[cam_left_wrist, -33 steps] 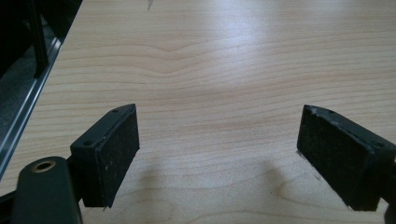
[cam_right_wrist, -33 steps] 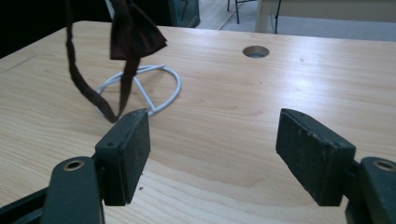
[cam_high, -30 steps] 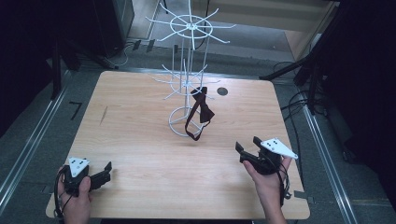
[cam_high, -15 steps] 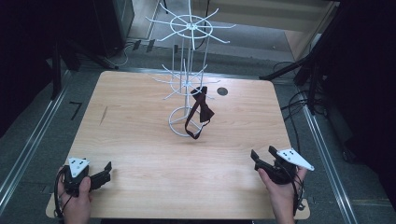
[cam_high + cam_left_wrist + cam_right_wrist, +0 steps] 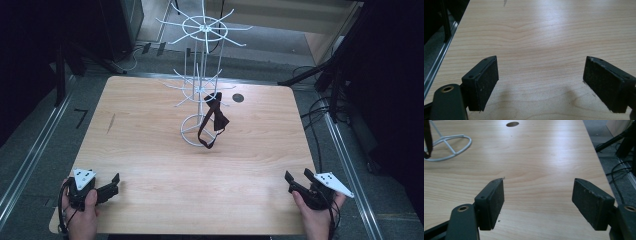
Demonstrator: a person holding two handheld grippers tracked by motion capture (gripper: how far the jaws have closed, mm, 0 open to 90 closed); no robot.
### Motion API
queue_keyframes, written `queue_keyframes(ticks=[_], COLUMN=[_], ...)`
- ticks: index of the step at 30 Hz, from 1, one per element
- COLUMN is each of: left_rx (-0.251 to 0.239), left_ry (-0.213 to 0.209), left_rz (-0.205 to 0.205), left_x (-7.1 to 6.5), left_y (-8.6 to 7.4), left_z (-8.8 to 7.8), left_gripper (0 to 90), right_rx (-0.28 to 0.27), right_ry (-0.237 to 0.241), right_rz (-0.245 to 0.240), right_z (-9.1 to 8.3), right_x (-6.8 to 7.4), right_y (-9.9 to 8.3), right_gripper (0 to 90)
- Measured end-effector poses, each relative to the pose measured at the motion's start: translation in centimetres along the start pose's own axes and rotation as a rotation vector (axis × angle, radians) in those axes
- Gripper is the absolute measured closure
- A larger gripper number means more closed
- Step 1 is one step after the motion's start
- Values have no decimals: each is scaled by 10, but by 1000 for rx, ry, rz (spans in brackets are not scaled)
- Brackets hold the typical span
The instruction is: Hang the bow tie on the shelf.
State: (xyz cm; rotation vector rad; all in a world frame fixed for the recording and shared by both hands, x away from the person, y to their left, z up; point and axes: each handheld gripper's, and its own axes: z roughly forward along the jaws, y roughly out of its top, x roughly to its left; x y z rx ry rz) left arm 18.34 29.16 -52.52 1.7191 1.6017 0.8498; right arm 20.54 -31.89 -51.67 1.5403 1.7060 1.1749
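A white wire display rack (image 5: 202, 80) stands on the wooden table (image 5: 150, 130), past its middle. A dark bow tie with its strap (image 5: 214, 120) hangs from one of the rack's lower hooks. My left gripper (image 5: 116, 182) rests at the near left corner, held by a hand, jaws open over bare wood (image 5: 541, 82). My right gripper (image 5: 296, 179) sits near the front right corner, also open and holding nothing (image 5: 537, 202). The rack's ring base (image 5: 449, 146) lies far left in the right gripper view.
A round cable hole (image 5: 238, 98) pierces the table behind the rack's right side. Cables (image 5: 320, 120) trail on the floor right of the table. A metal rail (image 5: 30, 155) runs along the left side. The table's right edge (image 5: 599, 160) lies close to my right gripper.
My right gripper has moved back toward the near right corner and lower, away from the rack. The left gripper and the bow tie have stayed where they were.
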Motion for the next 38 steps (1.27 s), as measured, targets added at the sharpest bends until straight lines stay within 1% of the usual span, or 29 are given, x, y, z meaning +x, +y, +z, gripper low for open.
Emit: queue_keyframes(ticks=[4, 9, 11, 12, 14, 17, 19, 21, 22, 24, 25, 26, 29, 32, 38], left_rx=[-1, 0, -1, -2, -2, -2, -3, -4, -5, -9, -16, -18, -25, -25, -31], left_ry=[0, 2, 5, 5, 4, 2, 1, 4, 6, 13, 16, 17, 14, 7, 14], left_rz=[0, 4, 5, 6, 8, 9, 11, 15, 17, 16, 16, 17, 13, 9, 14], left_x=[0, 0, -1, -1, -1, -1, -1, -1, -1, -2, -2, -2, -1, -1, -2], left_y=[0, 0, 0, 0, 0, 0, 0, 0, 0, 0, -1, -1, -1, -1, -2], left_z=[0, 0, 0, 0, 0, 0, -1, -1, -1, -1, -1, -2, -2, -2, -3], left_gripper=[138, 138, 138, 138, 138, 138, 138, 138, 138, 136, 136, 136, 135, 133, 134], right_rx=[3, -7, -1, -1, -1, -9, -15, -22, -26, -27, -27, -15, -16, -8, 6], right_ry=[-26, -29, -32, -36, -41, -52, -53, -42, -38, -26, -28, -32, -25, -7, 8], right_rz=[8, 24, 29, 22, 23, 45, 71, 105, 133, 160, 157, 140, 145, 144, 144], right_z=[-6, -12, -14, -15, -18, -23, -25, -28, -28, -27, -25, -23, -22, -22, -21], right_x=[-12, -24, -27, -31, -36, -44, -48, -52, -53, -54, -54, -53, -53, -51, -52], right_y=[-7, -13, -15, -16, -19, -26, -30, -36, -38, -42, -43, -43, -43, -43, -43], right_gripper=[260, 248, 241, 238, 235, 234, 234, 234, 235, 234, 234, 236, 240, 241, 237])
